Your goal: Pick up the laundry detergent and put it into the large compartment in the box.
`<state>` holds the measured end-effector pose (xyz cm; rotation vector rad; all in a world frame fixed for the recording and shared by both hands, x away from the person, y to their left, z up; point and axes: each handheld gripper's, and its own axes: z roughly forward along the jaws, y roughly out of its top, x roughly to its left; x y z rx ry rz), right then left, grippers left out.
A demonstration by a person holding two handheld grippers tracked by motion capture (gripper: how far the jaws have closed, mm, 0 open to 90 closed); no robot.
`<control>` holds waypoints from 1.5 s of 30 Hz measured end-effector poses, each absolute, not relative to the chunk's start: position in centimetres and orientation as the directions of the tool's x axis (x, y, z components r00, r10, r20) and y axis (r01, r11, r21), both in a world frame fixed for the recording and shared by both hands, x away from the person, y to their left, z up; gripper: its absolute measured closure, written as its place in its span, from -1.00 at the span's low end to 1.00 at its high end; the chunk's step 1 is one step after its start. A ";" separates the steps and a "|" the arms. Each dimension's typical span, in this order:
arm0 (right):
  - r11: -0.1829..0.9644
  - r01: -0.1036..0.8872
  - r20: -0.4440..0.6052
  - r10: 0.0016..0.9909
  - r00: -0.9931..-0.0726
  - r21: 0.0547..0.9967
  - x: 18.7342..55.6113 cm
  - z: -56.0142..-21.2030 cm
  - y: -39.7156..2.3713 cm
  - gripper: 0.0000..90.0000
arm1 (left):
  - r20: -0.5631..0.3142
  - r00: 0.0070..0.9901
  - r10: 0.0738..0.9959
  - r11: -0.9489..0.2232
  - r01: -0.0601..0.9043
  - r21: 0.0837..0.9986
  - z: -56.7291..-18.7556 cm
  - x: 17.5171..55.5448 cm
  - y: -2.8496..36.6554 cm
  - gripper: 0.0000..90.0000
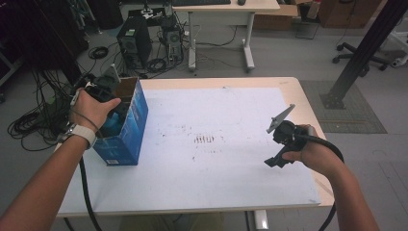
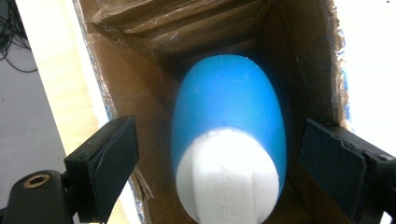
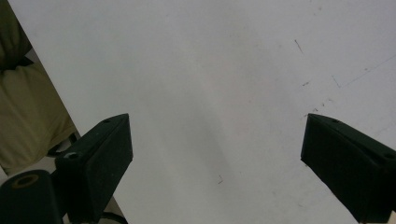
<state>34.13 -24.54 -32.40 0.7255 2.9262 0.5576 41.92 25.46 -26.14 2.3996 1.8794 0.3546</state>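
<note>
At the left of the high view, a person's left hand [image 1: 94, 109] holds the left gripper [image 1: 107, 89] over the open top of a blue cardboard box [image 1: 126, 130], which stands at the left edge of a pale wooden table [image 1: 308, 103] covered by a white sheet [image 1: 207, 144]. The box is glossy blue outside and raw brown card inside, its top edge torn and ragged. In the left gripper view, the box [image 2: 140, 60] fills the upper frame, crumpled tape-covered flaps at its far end, and a smooth, rounded blue bottle [image 2: 229, 116] with a white ribbed cap [image 2: 229, 182] lies inside, cap toward the camera at lower centre. The left gripper [image 2: 229, 158] stands with its black jaws wide apart, one on each side of the bottle and touching neither it nor, as far as can be told, the box walls. The sheet carries faint dark scuffs near the middle of the high view. At the right of that view, the right hand [image 1: 315, 154] holds the right gripper [image 1: 281, 144] above the sheet, a grey three-cornered plate on top and a black cable trailing off the table's near edge. In the right gripper view, the right gripper [image 3: 215, 158] also shows its matte black jaws spread wide with nothing between them, above the bare sheet [image 3: 210, 84], which is marked by a few thin pen strokes at the right.
</note>
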 end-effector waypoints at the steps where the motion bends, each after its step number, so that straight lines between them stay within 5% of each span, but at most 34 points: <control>1: 0.822 0.437 0.014 0.465 -0.885 0.364 34.1 -32.4 -24.5 -0.80 | 0.134 0.224 0.965 -0.248 0.948 0.199 -26.1 41.9 25.5 -0.72; 45: 0.819 0.433 -0.002 0.468 -0.884 0.377 33.3 -31.4 -24.6 -0.80 | 0.138 0.259 0.956 -0.286 0.929 0.234 -21.3 40.2 25.0 -0.77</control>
